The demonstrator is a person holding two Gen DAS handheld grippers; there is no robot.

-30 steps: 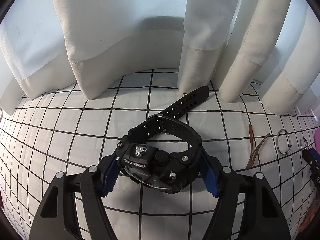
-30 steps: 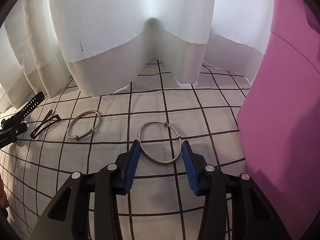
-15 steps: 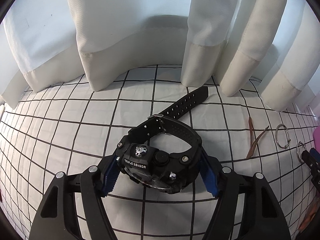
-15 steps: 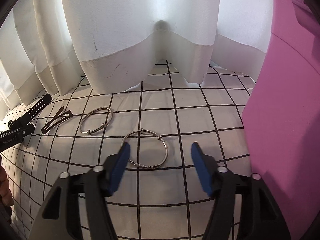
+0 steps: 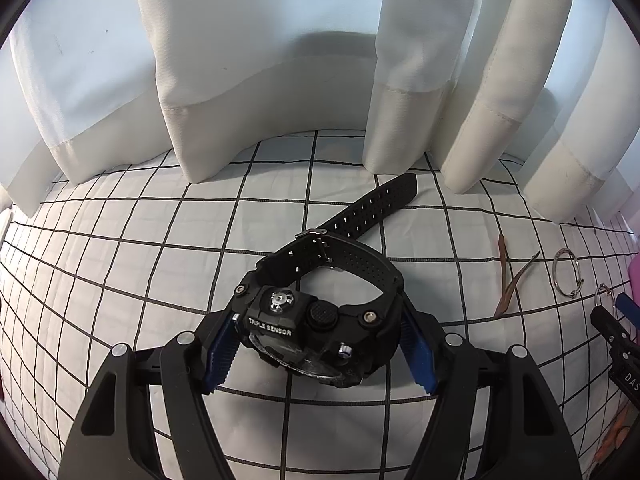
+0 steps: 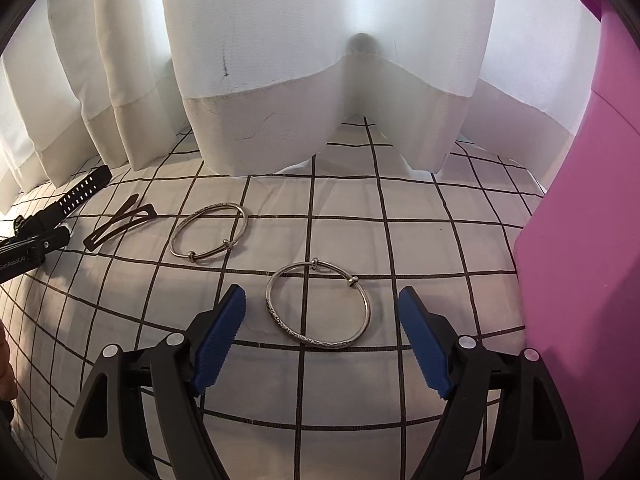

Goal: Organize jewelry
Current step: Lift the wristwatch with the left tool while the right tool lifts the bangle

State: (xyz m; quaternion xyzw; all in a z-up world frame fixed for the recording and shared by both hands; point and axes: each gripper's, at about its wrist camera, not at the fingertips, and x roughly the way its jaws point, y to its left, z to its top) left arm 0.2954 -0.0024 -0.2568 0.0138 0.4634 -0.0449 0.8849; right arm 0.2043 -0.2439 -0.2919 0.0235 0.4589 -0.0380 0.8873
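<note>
black rubber and resin fill the gap of the left gripper (image 5: 318, 346): a chunky black watch (image 5: 320, 328) sits between its blue pads (image 5: 219, 354), which press on either side of the case and pinch it. the watch's strap loops up beyond the fingertips, and its loose perforated end stretches away past them toward the white curtain (image 5: 408, 60). off to the right of these fingers, on the white cloth with black grid lines (image 5: 120, 264), lie a thin brown hair clip (image 5: 505, 280) and, further right, a silver bangle (image 5: 567, 274).

the right gripper (image 6: 322, 338) has its blue fingers (image 6: 218, 340) spread wide; its jaws have just been opening. a second silver bangle (image 6: 318, 305) lies flat on the cloth between the two fingers, clear of both pads and touching neither. ahead and left of the fingertips rests the first bangle (image 6: 210, 236), with the hair clip (image 6: 120, 226) just beyond it to the left, apart from it. further left, the watch strap's end (image 6: 82, 192) shows. a pink box wall (image 6: 592, 240) rises close to the right of the right finger.
</note>
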